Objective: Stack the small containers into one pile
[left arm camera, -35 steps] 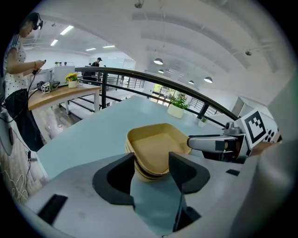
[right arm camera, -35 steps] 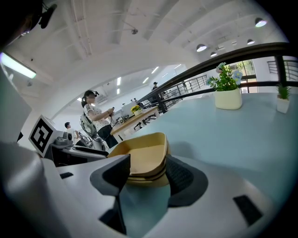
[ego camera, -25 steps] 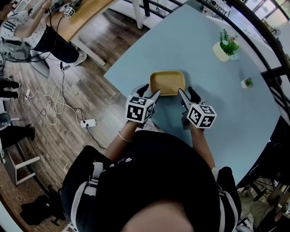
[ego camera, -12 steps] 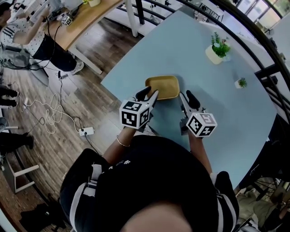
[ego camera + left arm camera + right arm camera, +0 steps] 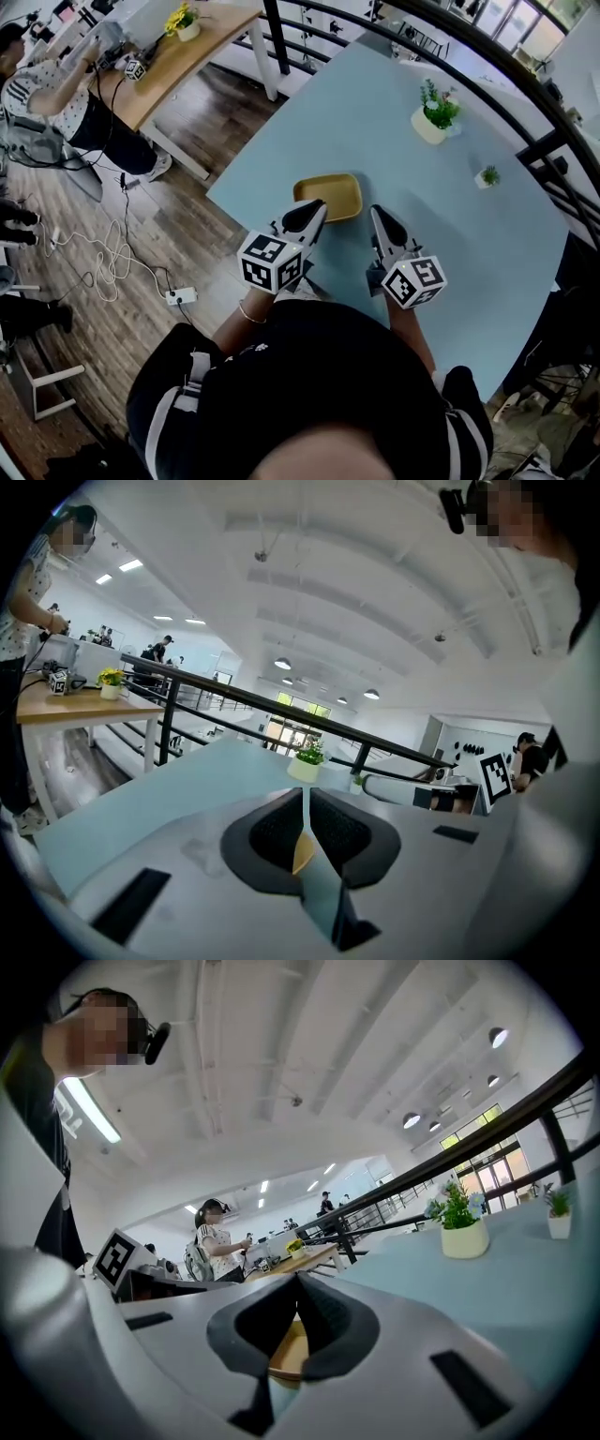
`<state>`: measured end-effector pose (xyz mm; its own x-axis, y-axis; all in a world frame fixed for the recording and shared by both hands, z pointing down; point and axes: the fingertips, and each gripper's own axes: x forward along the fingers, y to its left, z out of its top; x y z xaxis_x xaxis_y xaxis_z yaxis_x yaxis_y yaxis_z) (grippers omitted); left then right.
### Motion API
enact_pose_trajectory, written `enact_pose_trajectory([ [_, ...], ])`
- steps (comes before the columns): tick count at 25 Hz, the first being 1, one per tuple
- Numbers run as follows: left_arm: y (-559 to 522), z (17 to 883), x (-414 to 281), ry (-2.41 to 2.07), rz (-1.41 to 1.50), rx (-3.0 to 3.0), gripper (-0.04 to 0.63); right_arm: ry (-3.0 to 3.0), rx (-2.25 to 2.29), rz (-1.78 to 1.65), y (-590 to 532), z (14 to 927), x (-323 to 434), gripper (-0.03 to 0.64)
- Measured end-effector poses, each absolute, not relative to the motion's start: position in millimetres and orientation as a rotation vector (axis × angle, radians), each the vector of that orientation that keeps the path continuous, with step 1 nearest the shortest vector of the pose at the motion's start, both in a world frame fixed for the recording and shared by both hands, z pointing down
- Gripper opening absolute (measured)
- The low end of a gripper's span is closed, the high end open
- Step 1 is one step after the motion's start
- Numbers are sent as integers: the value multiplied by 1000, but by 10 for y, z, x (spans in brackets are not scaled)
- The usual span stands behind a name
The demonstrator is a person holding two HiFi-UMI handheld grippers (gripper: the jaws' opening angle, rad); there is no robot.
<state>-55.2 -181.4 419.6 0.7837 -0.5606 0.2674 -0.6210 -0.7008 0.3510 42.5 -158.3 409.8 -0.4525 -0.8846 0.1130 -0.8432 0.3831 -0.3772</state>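
Head view: one yellow container pile [image 5: 327,196] on the table [image 5: 450,206], my left gripper [image 5: 314,208] and right gripper [image 5: 377,214] clear of it; stacking looks done. Left gripper view: my jaws have just been closing, all but together, nothing between. Right gripper view: jaws together, empty.

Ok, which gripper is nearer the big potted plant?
Right. The right gripper sits nearer, short of the potted plant; the left gripper, its jaws just closing on nothing, is farther off, at the yellow container's near left corner.
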Motion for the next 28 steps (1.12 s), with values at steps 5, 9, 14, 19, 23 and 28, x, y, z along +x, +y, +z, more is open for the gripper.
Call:
enact_pose_trajectory([
  [5,-1755,4231,-507,-880,251,2566,32,2547,-1581,-556,-1535,4032,387,2],
  [9,-1747,4211,-492,-871,249,2574,32,2569,-1602,-547,-1513,4021,377,2],
  [14,-1757,4228,-480,-865,253,2561,32,2557,-1613,-557,-1499,4009,403,2],
  [19,-1753,4263,-448,-845,273,2548,32,2547,-1624,-564,-1486,4013,416,2],
  [23,-1757,4253,-419,-836,274,2554,32,2548,-1639,-559,-1472,4014,429,2],
  [28,-1765,4254,-409,-832,274,2557,32,2545,-1644,-558,-1466,4021,431,2],
])
